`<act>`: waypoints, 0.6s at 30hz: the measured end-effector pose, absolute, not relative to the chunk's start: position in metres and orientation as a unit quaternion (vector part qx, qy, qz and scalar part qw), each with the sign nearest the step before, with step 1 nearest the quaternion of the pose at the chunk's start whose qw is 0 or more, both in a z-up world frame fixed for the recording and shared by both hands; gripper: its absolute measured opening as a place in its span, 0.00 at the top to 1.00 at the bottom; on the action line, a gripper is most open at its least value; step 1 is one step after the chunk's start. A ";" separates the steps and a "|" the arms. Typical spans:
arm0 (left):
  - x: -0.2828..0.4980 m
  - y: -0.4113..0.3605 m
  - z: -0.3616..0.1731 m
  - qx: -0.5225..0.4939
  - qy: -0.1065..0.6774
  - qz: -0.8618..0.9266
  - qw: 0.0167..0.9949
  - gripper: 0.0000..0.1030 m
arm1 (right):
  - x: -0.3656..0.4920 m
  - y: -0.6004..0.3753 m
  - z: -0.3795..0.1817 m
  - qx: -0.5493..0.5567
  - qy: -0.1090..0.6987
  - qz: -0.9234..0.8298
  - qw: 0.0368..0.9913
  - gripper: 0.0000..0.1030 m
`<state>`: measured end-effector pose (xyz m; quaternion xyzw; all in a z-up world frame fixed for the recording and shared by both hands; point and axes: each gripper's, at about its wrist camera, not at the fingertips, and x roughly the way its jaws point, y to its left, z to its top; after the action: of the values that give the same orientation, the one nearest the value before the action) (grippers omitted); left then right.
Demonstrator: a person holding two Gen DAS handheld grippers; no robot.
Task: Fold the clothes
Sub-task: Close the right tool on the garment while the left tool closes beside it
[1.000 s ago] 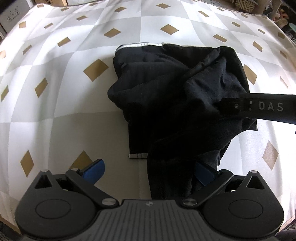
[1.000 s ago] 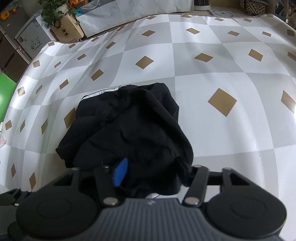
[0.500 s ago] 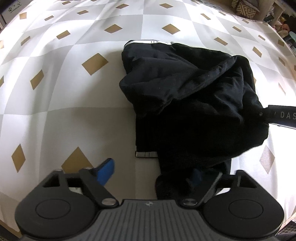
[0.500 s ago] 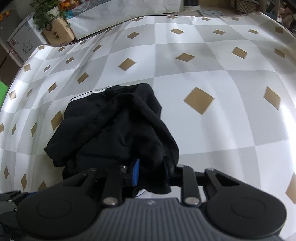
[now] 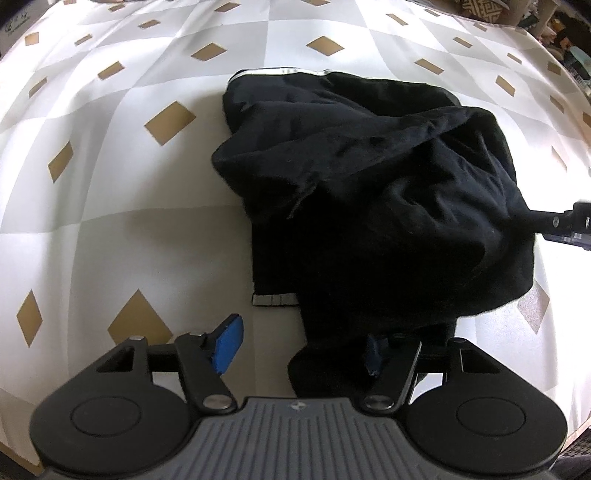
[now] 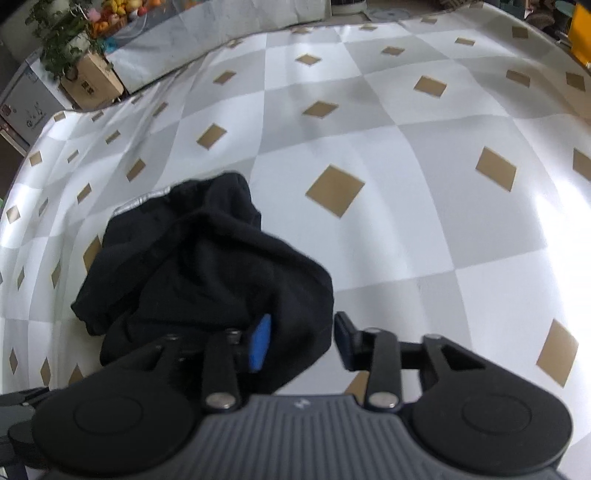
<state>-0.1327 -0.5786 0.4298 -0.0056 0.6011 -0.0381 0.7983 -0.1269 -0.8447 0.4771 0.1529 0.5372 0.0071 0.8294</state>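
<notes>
A checked tabletop [image 6: 406,206] carries crumpled black trousers [image 5: 369,206], centre-right in the left view. Only the right view shows the plant [image 6: 59,40], upper left. Left gripper [image 5: 301,345] fingers closing around cloth, pads apart; right gripper [image 6: 303,341] fingers opening, cloth between.

Black garment [image 5: 388,206] on diamond-patterned cloth [image 5: 110,206], apparently.

Setting: work surface and room edge

Cloth-covered surface [image 6: 369,110], grey and white checks with tan diamonds, glossy glare at its right. Beyond far-left edge: leafy potted plant [image 6: 59,33] on cardboard box [image 6: 92,79], colourful fruit [image 6: 110,14], white appliance [image 6: 22,107].
</notes>
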 end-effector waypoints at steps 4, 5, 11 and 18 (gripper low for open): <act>-0.133 -0.582 0.435 -0.004 0.592 -0.036 0.805 0.38 | -0.122 -0.851 0.477 0.193 0.534 0.010 0.823 0.35; -0.132 -0.582 0.436 -0.008 0.591 -0.037 0.806 0.38 | -0.120 -0.852 0.475 0.197 0.536 0.005 0.821 0.31; -0.131 -0.588 0.431 -0.013 0.598 -0.045 0.800 0.36 | -0.116 -0.859 0.454 0.248 0.565 -0.018 0.787 0.28; -0.132 -0.597 0.429 -0.002 0.596 -0.057 0.801 0.37 | -0.116 -0.852 0.442 0.285 0.568 0.008 0.772 0.30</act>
<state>-0.1323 -0.5973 0.4294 -0.0021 0.5958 -0.0567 0.8011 -0.1162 -0.8518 0.4424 0.2846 0.5678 0.0079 0.7724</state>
